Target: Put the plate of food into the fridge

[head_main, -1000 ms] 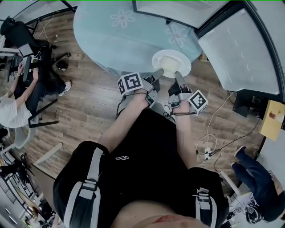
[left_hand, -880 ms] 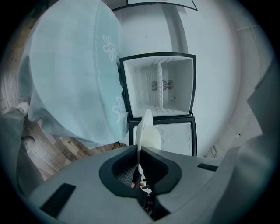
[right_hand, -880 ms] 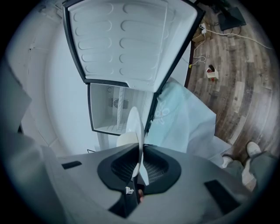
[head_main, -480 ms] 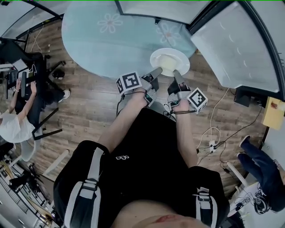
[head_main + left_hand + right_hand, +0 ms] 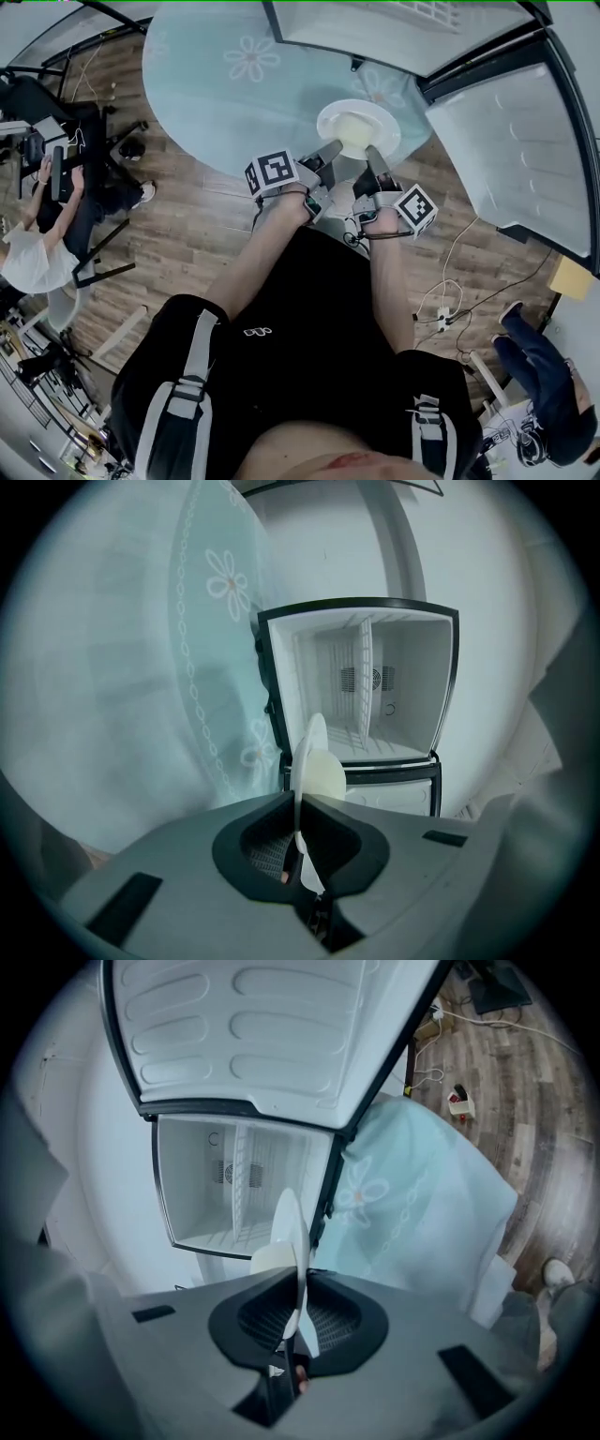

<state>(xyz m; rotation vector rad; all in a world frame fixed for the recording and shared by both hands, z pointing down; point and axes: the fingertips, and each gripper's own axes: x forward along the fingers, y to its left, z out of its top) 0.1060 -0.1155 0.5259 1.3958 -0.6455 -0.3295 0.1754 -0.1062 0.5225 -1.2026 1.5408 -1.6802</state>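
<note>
A white plate point(image 5: 359, 128) with a pale yellow food point(image 5: 354, 122) on it is held level between my two grippers, above the edge of a round table with a light-blue flowered cloth point(image 5: 234, 84). My left gripper point(image 5: 323, 155) is shut on the plate's near-left rim. My right gripper point(image 5: 372, 157) is shut on the near-right rim. In the left gripper view the plate point(image 5: 310, 752) stands edge-on in my left gripper point(image 5: 300, 813), with the open, empty fridge point(image 5: 375, 686) straight behind it. In the right gripper view the plate point(image 5: 292, 1232) is pinched in my right gripper point(image 5: 298, 1302) before the fridge compartment point(image 5: 234, 1185).
The fridge door point(image 5: 511, 150) stands swung open to the right, seen overhead as a door point(image 5: 253, 1026) in the right gripper view. A person sits at a desk point(image 5: 37, 187) at the left; another person point(image 5: 534, 375) is at the lower right. Cables and a power strip point(image 5: 439, 319) lie on the wooden floor.
Both grippers keep their hold on the plate. The head view has swung a little, and the fridge opening and its door now sit slightly differently at the top and right.
</note>
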